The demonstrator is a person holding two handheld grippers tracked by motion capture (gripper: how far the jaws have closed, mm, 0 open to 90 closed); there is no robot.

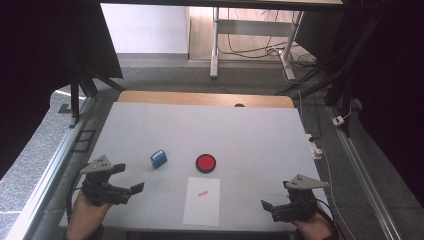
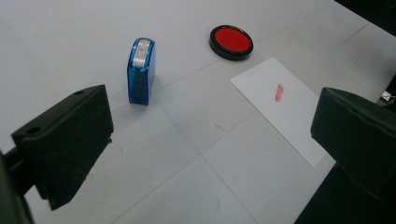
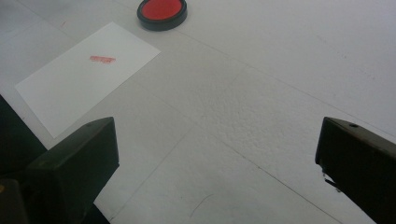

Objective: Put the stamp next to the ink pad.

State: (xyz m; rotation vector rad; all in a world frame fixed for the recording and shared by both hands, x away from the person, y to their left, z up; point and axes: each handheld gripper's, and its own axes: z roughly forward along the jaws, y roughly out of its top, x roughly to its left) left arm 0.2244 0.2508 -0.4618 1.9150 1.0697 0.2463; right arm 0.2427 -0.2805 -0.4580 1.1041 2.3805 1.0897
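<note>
A blue stamp (image 1: 158,158) (image 2: 140,71) stands on the white table, apart from everything. To its right lies a round red ink pad (image 1: 205,163) (image 2: 231,41) (image 3: 162,12) in a black rim. A white sheet of paper (image 1: 202,201) (image 2: 283,108) (image 3: 84,73) with a small red stamp mark lies in front of the pad. My left gripper (image 1: 128,181) (image 2: 210,154) is at the table's near left, open, nothing between its jaws, the stamp a short way beyond them. My right gripper (image 1: 270,208) (image 3: 215,172) rests at the near right, open and empty.
The white table (image 1: 250,135) ends in a wooden strip at the far side. Metal rails run along both sides of the table. Beyond it stand desk legs, cables and dark equipment on a grey floor.
</note>
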